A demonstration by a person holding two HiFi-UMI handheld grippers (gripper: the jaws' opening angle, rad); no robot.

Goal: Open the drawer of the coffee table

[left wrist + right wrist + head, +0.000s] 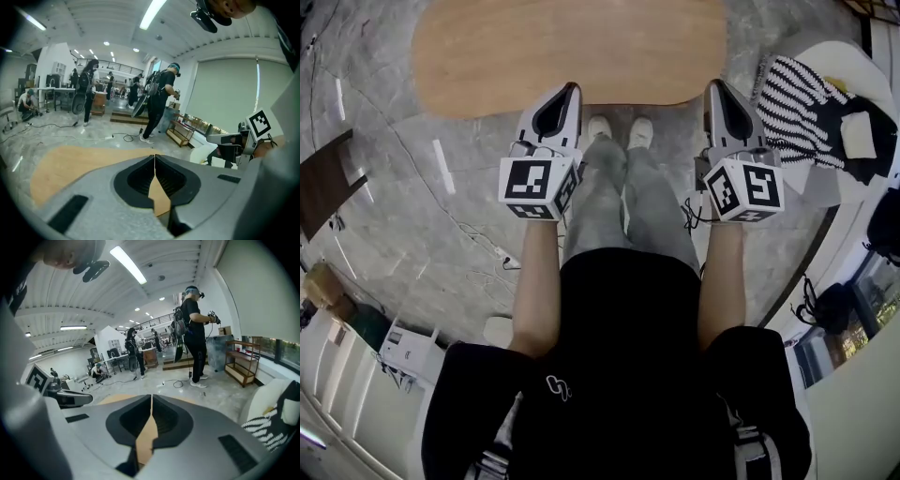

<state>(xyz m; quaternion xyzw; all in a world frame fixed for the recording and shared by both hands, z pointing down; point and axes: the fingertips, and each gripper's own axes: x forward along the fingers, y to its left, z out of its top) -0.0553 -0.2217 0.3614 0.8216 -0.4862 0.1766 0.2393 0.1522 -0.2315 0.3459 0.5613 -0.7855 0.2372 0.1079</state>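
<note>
The coffee table [572, 52] has a light wooden oval top and stands just ahead of my feet; no drawer shows in any view. My left gripper [569, 91] hangs over the table's near edge, its jaws shut with nothing between them. My right gripper [713, 87] hovers level with it at the near right end of the top, also shut and empty. In the left gripper view the shut jaws [154, 157] point across the tabletop [70, 164]. The right gripper view shows its closed jaws [151, 397] with a strip of the tabletop [146, 437] behind them.
A white seat with a black-and-white striped cushion [797, 108] stands right of the table. Cables [478, 234] trail over the marble floor at the left, near a white cabinet [403, 352]. Several people [159, 98] stand beyond the table, beside a low wooden shelf [243, 357].
</note>
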